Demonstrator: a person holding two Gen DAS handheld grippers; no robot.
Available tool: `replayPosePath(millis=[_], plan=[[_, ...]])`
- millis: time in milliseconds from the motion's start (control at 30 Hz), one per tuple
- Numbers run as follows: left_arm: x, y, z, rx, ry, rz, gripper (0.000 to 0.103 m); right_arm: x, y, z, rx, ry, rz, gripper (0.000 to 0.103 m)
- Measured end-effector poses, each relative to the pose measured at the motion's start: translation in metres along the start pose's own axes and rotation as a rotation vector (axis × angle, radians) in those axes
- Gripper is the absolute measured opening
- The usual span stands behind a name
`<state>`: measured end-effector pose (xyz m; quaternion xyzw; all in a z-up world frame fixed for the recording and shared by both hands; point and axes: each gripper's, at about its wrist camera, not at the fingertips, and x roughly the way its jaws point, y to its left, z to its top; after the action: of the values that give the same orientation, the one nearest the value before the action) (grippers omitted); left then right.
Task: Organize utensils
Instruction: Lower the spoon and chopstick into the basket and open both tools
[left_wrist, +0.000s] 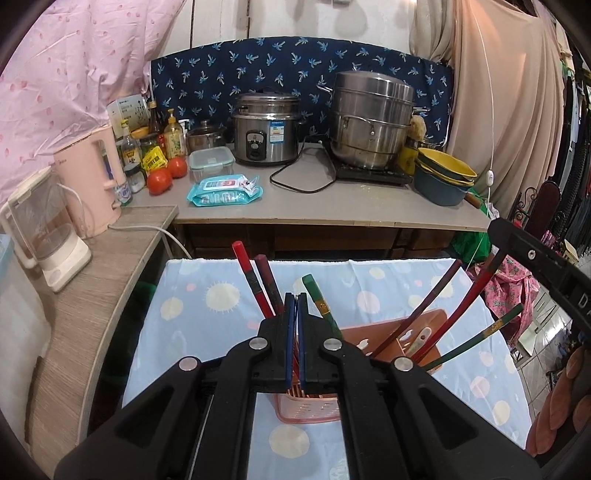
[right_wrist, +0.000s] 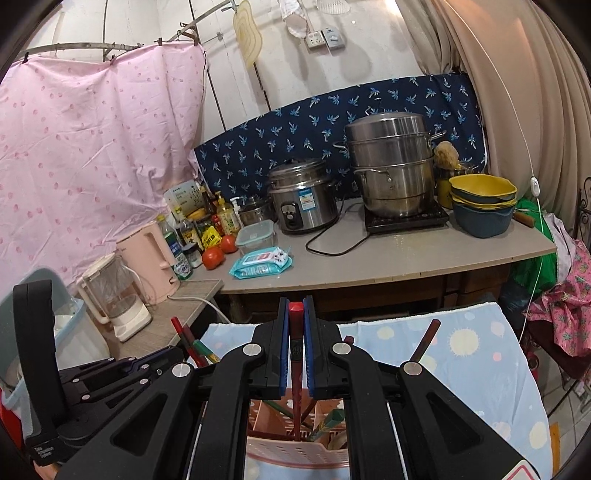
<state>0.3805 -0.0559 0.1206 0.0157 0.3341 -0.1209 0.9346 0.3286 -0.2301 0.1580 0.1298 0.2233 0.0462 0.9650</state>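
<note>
The left wrist view shows the whole spread: a pink slotted utensil holder (left_wrist: 406, 341) standing on the blue sun-print tablecloth (left_wrist: 207, 317), with chopsticks leaning out of it in two bunches. The left gripper (left_wrist: 295, 297) is clenched, its blue pads pressed together with nothing seen between them; a red chopstick (left_wrist: 248, 275), a maroon one and a green one rise just behind its fingertips, and I cannot tell whether any touches it. At the right edge, part of the other gripper's black frame (left_wrist: 532, 258) crosses the picture.

The right wrist view looks down into the holder's (right_wrist: 295, 448) compartments instead. There the right gripper (right_wrist: 296, 306) is grasping a red chopstick (right_wrist: 296, 325), held upright between the blue pads, its square end level with the fingertips and its lower end inside the holder. The left gripper (right_wrist: 162, 360) shows at lower left.

The rice cooker's (left_wrist: 266, 129) blue label and the wet-wipes pack's (left_wrist: 225, 190) print are too small to read; the black frame's white lettering is cut off.
</note>
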Motion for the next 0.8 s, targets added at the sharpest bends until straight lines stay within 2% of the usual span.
replayPosePath(millis=[200,267,333,400,667,800], plan=[[0.003,-0.001,0.0,-0.014,-0.001,0.006,0.004,0.006,-0.004,-0.005,0.0,0.023,-0.01,0.008],[0.003,0.0,0.0,-0.023,-0.001,0.01,0.012,0.003,-0.004,-0.006,-0.003,0.01,-0.025,0.014],[0.0,0.001,-0.001,-0.034,-0.01,0.024,0.034,-0.001,-0.004,-0.007,-0.001,0.002,-0.026,0.024],[-0.005,0.003,-0.003,-0.041,-0.023,0.03,0.04,-0.006,-0.005,-0.006,-0.002,-0.01,-0.032,0.031],[-0.03,0.005,-0.014,-0.051,-0.035,0.031,0.041,-0.031,-0.004,-0.011,-0.005,-0.024,-0.041,0.035],[-0.045,0.003,-0.026,-0.044,-0.04,0.042,0.046,-0.047,-0.003,-0.023,-0.005,-0.014,-0.038,0.039]])
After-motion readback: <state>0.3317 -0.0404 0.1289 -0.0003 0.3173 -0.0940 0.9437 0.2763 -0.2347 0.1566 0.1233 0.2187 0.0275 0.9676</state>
